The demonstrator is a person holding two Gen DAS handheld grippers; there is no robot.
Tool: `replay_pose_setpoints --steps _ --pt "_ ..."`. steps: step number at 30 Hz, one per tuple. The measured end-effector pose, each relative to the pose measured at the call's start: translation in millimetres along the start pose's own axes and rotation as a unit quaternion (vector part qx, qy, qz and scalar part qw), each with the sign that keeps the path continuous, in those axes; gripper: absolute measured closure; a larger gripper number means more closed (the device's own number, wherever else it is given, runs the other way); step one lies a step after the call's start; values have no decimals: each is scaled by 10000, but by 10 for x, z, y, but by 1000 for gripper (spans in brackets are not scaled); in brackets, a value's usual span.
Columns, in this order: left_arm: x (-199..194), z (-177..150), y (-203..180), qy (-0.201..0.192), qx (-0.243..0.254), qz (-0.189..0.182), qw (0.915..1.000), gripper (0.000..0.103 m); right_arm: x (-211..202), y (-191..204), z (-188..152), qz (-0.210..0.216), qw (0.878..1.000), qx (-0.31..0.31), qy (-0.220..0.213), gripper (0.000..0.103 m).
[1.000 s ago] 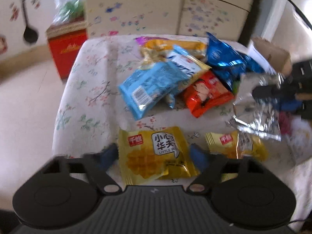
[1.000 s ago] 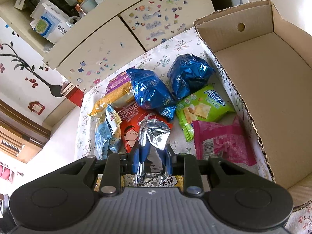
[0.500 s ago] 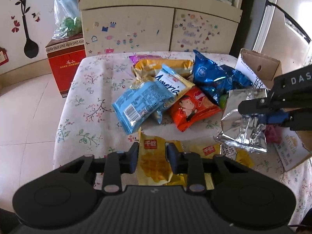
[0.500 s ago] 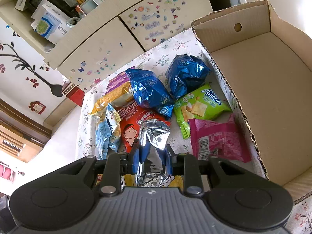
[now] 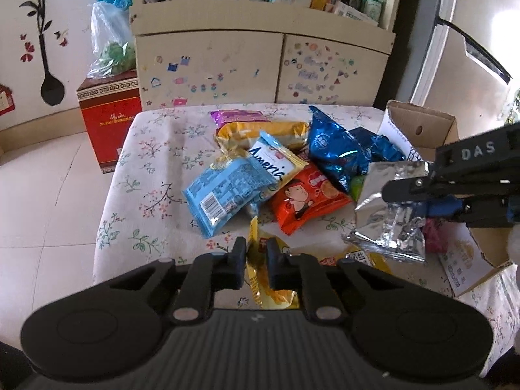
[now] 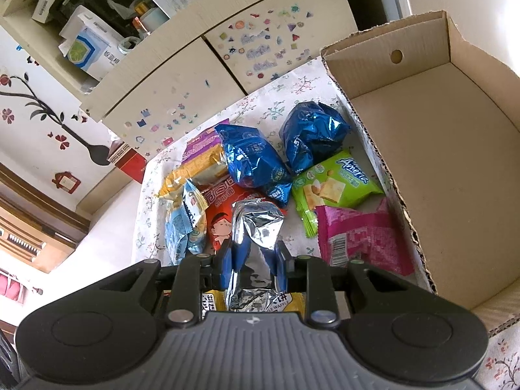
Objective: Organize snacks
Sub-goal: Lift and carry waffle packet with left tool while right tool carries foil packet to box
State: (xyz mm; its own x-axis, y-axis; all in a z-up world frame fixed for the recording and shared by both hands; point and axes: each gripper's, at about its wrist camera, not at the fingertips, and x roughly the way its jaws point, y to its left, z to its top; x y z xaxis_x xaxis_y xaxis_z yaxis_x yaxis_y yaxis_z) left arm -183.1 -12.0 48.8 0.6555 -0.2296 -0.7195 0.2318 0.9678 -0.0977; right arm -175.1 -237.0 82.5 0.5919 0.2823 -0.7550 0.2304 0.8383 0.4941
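Above the floral table [image 5: 156, 149], both grippers are carrying packets. The left gripper [image 5: 256, 265] is pinching a yellow waffle packet [image 5: 260, 279] edge-on; the right gripper [image 6: 253, 260] is clamping a silver foil packet [image 6: 256, 227]. Judged step: transfer to the cardboard box [image 6: 455, 149], calling for a rightward carry over its wall. Only the right wrist view is showing the box floor bare.

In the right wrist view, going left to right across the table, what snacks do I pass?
Light blue packet → silver foil bag in the right hand-held gripper → pink packet → cardboard box.
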Motion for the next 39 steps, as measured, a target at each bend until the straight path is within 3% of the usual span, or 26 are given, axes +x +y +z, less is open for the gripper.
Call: replay_pose_setpoints --steps 5,7,9,10,12,16,25,28,31,33,36,39 --pt "32 -29 154 276 -242 -220 9991 85 -27 -32 4 -35 10000 65 3 71" --pt "14 -34 148 428 -14 -284 9987 76 -37 -49 9 -43 9999 108 5 71" --pt "14 -43 52 663 621 -268 9955 62 -42 -60 7 -53 9999 162 22 71" --pt "8 -57 -14 707 1042 -208 9918 59 -43 -66 8 -60 9998 188 36 71" --pt "-28 -109 -128 673 1903 -128 9793 43 -51 -65 9 -65 9998 203 36 71" --pt "14 -146 -155 738 2833 -355 9555 37 -71 -67 7 -54 9997 218 21 71" --pt "322 -67 -194 853 3594 -1023 9236 32 -14 -78 -3 -128 9995 269 109 71" --pt "410 -136 -263 922 3863 -986 9124 31 1 -91 -2 -94 9994 306 162 71" --pt "423 -104 -217 958 3601 -1161 9207 36 8 -88 2 -81 9994 283 176 71" --pt "415 -95 -181 1035 3424 -1306 9247 50 17 -85 4 -47 9994 291 200 71" --pt "391 -115 -159 1019 3274 -1289 9305 52 21 -71 5 -1 9994 277 208 71" --pt "354 -118 -127 993 2961 -1253 9417 55 3 -58 12 34 9996 231 174 71"
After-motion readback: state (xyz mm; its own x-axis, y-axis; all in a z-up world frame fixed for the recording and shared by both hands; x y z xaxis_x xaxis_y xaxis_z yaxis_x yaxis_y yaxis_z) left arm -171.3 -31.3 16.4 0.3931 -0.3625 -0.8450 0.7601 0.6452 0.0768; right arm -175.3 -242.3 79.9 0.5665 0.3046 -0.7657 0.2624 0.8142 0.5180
